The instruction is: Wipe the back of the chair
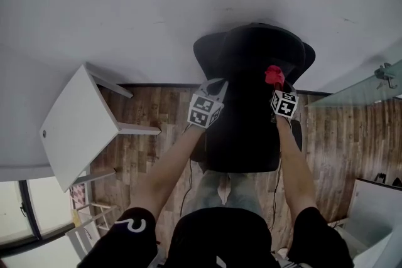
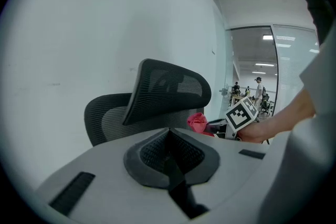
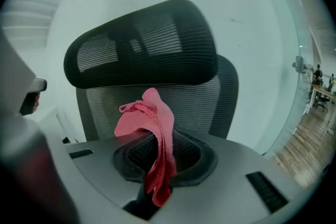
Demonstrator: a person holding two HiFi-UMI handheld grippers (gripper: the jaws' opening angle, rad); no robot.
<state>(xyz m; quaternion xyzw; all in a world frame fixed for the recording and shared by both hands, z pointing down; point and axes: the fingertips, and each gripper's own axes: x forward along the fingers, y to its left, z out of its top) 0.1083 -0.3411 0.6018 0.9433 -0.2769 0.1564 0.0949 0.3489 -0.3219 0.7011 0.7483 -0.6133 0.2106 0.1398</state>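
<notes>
Head view: the black chair (image 1: 251, 66) stands by a white wall, with a white table (image 1: 75, 125) on its left. The left gripper (image 1: 215, 88) and right gripper (image 1: 275, 83) are up at the chair's back.

Left gripper view: its jaws are pressed together with nothing between them.

Right gripper view: its jaws pinch a red cloth (image 3: 152, 134) close to the mesh back.

Head view overhead, both gripper views facing chair (image 3: 157, 44)

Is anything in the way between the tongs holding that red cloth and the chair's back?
Nothing visible stands between them. The right tongs, shut on the red cloth, point straight at the mesh chair back.
</notes>
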